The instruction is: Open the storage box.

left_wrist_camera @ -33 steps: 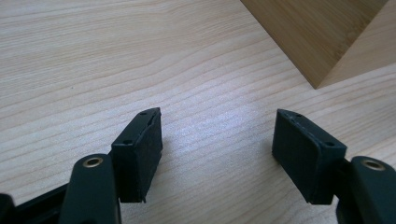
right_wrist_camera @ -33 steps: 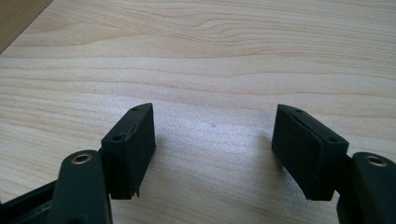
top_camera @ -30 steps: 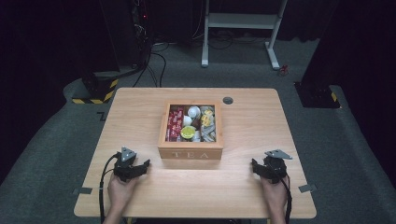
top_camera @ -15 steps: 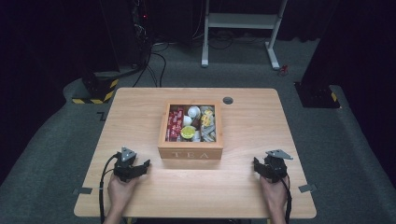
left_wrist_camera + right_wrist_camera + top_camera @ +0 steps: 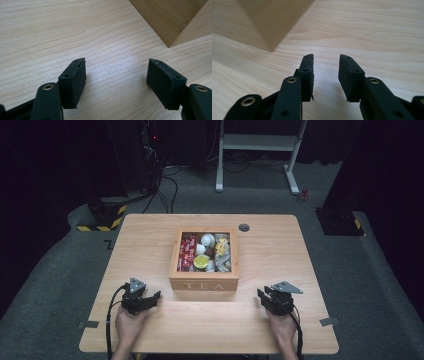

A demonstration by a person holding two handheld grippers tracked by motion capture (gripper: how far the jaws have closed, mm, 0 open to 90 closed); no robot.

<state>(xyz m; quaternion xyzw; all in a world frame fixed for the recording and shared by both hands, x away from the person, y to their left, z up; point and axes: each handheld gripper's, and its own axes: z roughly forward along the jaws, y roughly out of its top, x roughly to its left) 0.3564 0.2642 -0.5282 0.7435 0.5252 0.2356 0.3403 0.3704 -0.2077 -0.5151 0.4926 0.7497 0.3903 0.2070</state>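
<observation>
While both hands rest low at the near edge of the tabletop point(image 5: 150, 230), nothing held yet. Left gripper point(image 5: 150, 298) parked near the front left corner of the tea box point(image 5: 204, 283), fingers point(image 5: 75, 82) spread wide with bare wood grain between them in the left gripper view. Right gripper point(image 5: 264, 296) placed likewise off the front right corner, its fingers point(image 5: 308, 75) just drawn partway together, a narrower gap now, nothing between them either. Mirrored placement probably chosen so either hand can reach the box without crossing the other.

Tea box standing mid-tabletop, lid off or absent, front panel lettered TEA facing the person, so the open compartments face up toward both hands. Left compartment filled with red sachets point(image 5: 187, 254) packed upright; middle and right ones holding a white pod point(image 5: 207, 240), a yellow-lidded pod point(image 5: 202, 262) and yellowish packets point(image 5: 222, 251), exact kinds too small to tell. Box corner visible ahead of each gripper in the gripper views, apart from the fingers, not touching. Dark round grommet point(image 5: 244, 227) set into the far tabletop behind the box, well clear of the work.

Likely step in hand: a start, with a reach into the box to follow.
</observation>
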